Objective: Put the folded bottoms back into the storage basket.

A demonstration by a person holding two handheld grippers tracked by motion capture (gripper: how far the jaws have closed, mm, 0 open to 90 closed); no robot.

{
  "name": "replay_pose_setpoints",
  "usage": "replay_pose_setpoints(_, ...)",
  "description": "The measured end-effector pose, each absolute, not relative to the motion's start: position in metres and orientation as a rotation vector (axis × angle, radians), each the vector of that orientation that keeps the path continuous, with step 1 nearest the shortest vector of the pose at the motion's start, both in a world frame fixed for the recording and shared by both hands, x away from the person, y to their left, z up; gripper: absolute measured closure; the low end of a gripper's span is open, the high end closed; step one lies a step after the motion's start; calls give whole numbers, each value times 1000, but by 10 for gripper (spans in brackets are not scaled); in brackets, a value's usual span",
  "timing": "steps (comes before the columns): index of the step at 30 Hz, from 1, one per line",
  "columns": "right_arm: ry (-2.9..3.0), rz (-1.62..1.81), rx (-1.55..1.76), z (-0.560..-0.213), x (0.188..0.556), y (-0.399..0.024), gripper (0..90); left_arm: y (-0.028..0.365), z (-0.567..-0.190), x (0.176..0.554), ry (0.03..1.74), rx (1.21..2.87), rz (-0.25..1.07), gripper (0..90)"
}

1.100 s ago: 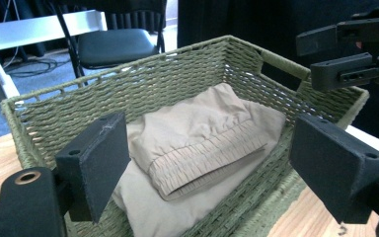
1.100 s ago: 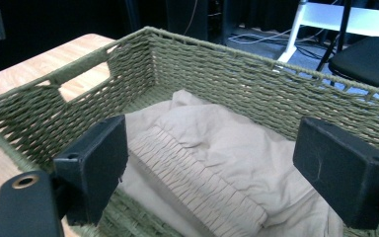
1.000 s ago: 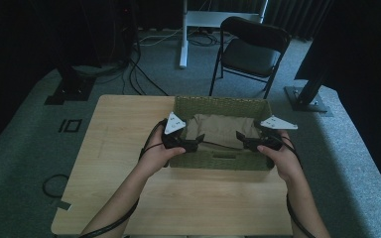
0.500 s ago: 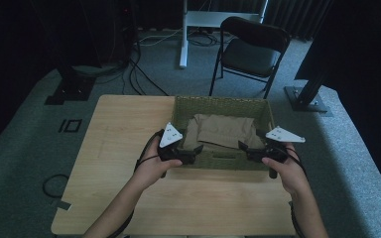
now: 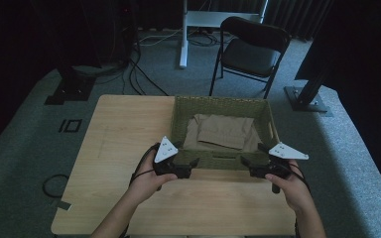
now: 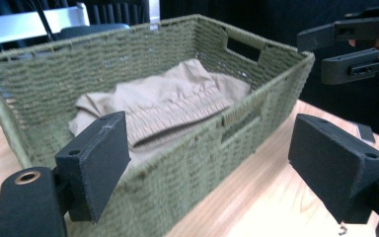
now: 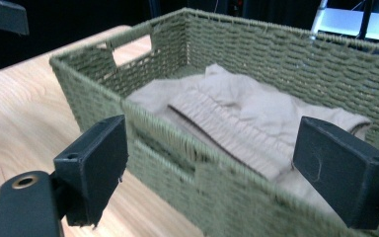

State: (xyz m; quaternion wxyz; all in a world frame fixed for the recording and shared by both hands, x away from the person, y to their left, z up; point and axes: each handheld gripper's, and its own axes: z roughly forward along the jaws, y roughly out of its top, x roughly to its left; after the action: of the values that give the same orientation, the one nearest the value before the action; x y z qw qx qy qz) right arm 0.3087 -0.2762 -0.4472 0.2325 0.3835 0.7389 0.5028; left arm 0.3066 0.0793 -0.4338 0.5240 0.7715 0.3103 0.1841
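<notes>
On the table, near edge of the basket: both hands poised just outside the near wall.

Basket (image 5: 221,106): green woven, rectangular, on the right half of the wooden table (image 5: 119,134); slot handles in its walls, one in the near wall.

Contents: folded tan cloth (image 5: 225,131) with a ribbed band, lying flat on the basket floor, nearer the far wall.

Left gripper (image 5: 192,162): jaws wide, nothing between them; held level just outside the near left corner of the basket, pointing right along the near wall.

Right gripper (image 5: 245,161): jaws wide and empty in its own view; just outside the near right corner, pointing left toward the other.

Left gripper view: near wall and its slot sit between the two pads, cloth beyond.

Right gripper view: near rim crosses between the pads, cloth behind it.

Step in hand, as judged: bringing both tools onto the basket's near corners to grip or shift it.

Doing it well: keep both tools level and matched; set one pad inside the wall and one outside before closing; clamp the rim only, not the cloth; close both sides together so the basket does not twist.

Surroundings: folding chair (image 5: 250,47) on the floor beyond the table.
</notes>
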Motion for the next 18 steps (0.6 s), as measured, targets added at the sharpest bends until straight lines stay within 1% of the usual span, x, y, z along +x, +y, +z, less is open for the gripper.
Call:
replay_pose_setpoints(8,2059,1344,1082,-469,300,-281,132,85,-457,300,779,1858,402,168)
replay_pose_setpoints(18,2105,1280,1103,-494,295,-282,130,93,-486,294,810,1913,367,168)
